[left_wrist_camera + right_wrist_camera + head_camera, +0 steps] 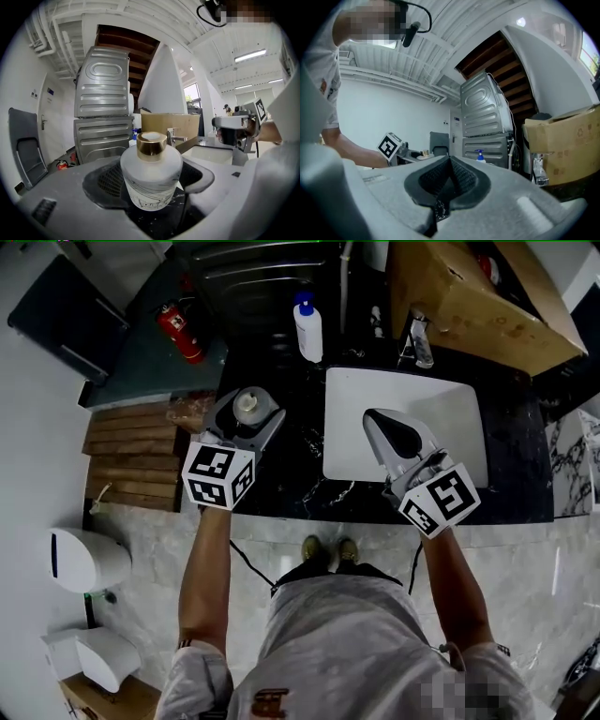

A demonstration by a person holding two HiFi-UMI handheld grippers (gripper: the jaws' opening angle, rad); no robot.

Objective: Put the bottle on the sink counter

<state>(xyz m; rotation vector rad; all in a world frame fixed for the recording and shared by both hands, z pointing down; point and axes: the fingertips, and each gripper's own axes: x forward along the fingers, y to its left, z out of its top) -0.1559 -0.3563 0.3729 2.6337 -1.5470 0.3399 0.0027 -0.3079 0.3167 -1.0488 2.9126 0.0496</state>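
A squat white bottle (248, 406) with a gold cap (151, 143) stands upright between the jaws of my left gripper (249, 403), which is shut on its sides. Its base rests on, or sits just over, the black marble sink counter (281, 474), left of the white basin (349, 395). In the left gripper view the bottle (151, 178) fills the middle between the dark pads (105, 180). My right gripper (375, 417) hovers over the basin, shut and holding nothing. Its pads (461, 176) meet with no gap.
A blue-capped pump bottle (307, 329) stands at the counter's back, and a faucet (419, 338) rises behind the basin. A cardboard box (469, 296) sits at the back right. A fire extinguisher (181, 332) and a wooden pallet (131, 456) lie on the floor at left.
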